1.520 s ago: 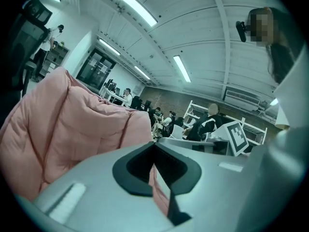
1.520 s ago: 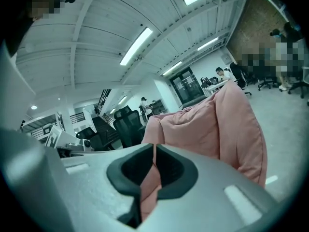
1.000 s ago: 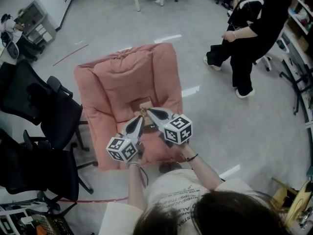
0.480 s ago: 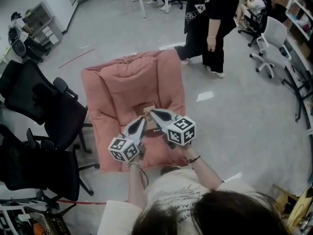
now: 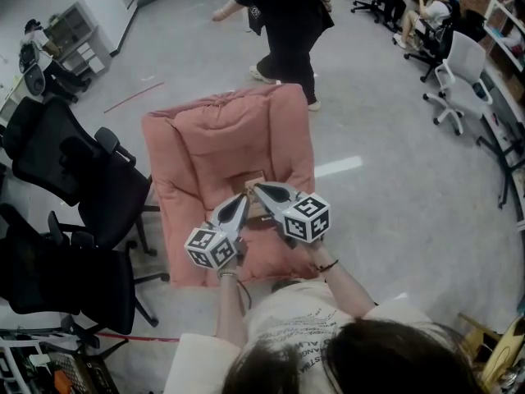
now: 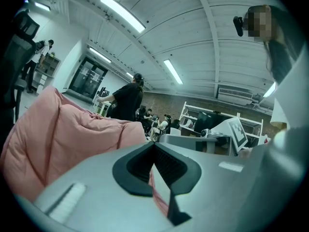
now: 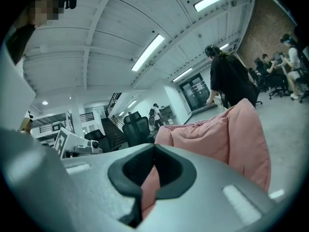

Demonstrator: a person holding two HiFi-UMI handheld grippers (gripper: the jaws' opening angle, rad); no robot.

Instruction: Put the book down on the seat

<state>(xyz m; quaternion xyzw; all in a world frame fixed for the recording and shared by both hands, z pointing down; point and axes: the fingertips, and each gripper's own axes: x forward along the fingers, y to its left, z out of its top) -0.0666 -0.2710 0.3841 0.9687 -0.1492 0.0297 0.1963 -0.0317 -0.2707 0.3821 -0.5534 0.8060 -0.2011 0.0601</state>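
A small brown book (image 5: 248, 179) hangs low over the seat of a pink padded chair (image 5: 205, 138). Both grippers meet at it from the near side. My left gripper (image 5: 243, 197) has its jaws together, and in the left gripper view a thin pale and reddish edge shows between them at the left gripper (image 6: 154, 145). My right gripper (image 5: 257, 188) is closed too, with only a pink strip visible under its pads at the right gripper (image 7: 154, 148). The gripper bodies hide most of the book. The pink chair back (image 6: 58, 129) rises ahead, and the same cushion (image 7: 231, 134) fills the right gripper view's right side.
Two black office chairs (image 5: 74, 179) stand close on the left of the pink chair. A person in black (image 5: 283, 15) walks on the grey floor just beyond it. White and black chairs (image 5: 455, 64) with seated people stand at the far right. Shelving (image 5: 61, 35) is at the far left.
The person in black has walked from the right to behind the pink chair. Both grippers and the book have stayed almost where they were.
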